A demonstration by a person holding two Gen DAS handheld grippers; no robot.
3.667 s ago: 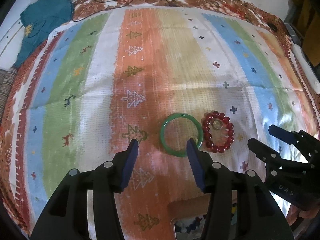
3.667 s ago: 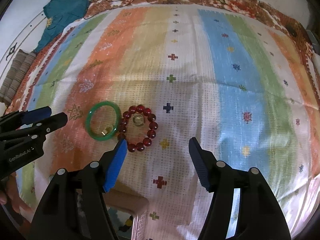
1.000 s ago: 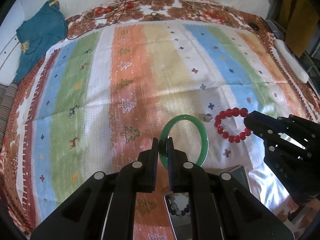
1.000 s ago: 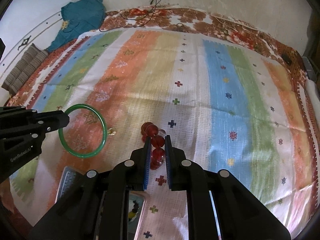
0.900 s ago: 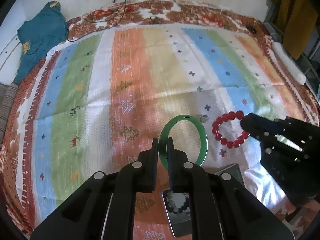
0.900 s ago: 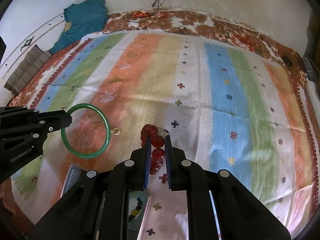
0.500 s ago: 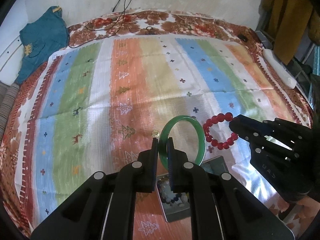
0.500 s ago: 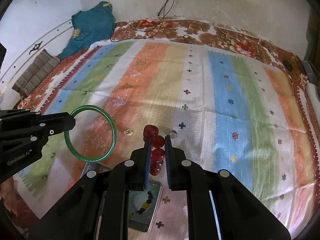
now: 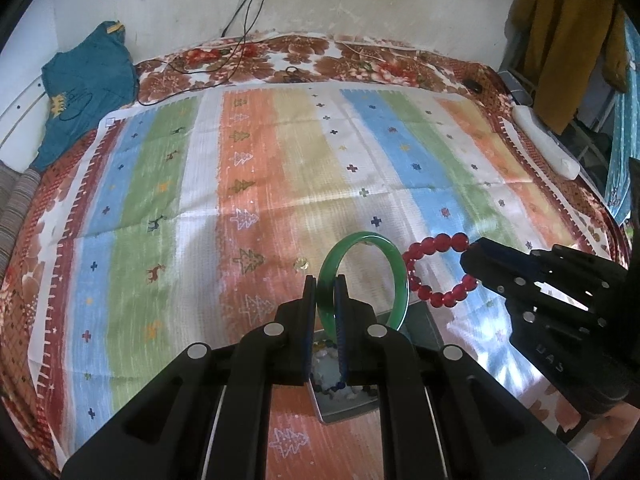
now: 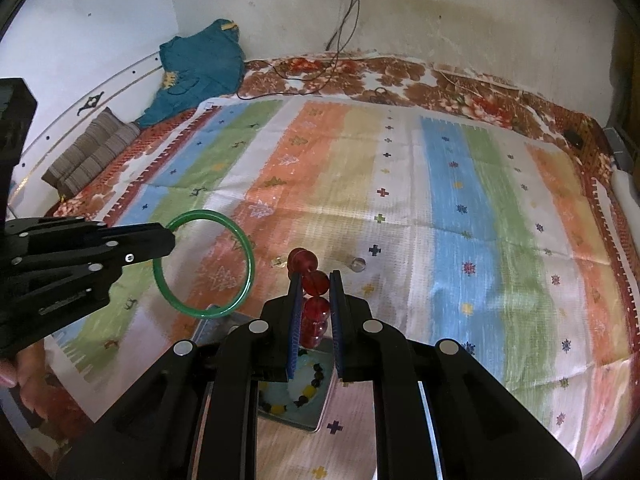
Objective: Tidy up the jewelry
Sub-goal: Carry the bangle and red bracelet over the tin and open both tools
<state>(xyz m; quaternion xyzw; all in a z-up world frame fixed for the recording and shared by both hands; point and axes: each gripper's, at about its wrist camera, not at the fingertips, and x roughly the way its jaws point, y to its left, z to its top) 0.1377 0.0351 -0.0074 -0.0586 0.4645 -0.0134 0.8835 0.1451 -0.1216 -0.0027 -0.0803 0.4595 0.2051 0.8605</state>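
Currently, in the left wrist view, a carry step is judged to be in hand: the left gripper (image 9: 325, 300) is seen clamped narrowly on the rim of the green bangle (image 9: 394, 276), which is held upright in the air above the striped cloth (image 9: 132, 208), and the open tin box (image 9: 352, 404) lies just below and behind the fingertips; the next move is judged to call for the bangle to be brought over the box, lowered and let go. A small gold ring (image 9: 301, 265) is left lying on the cloth near the bangle. In the right wrist view, the right gripper (image 10: 313, 292) is seen closed tight on the red bead bracelet (image 10: 306, 260), lifted clear of the cloth, with the box directly beneath; a small silver ring (image 10: 357, 264) is left on the cloth beside it
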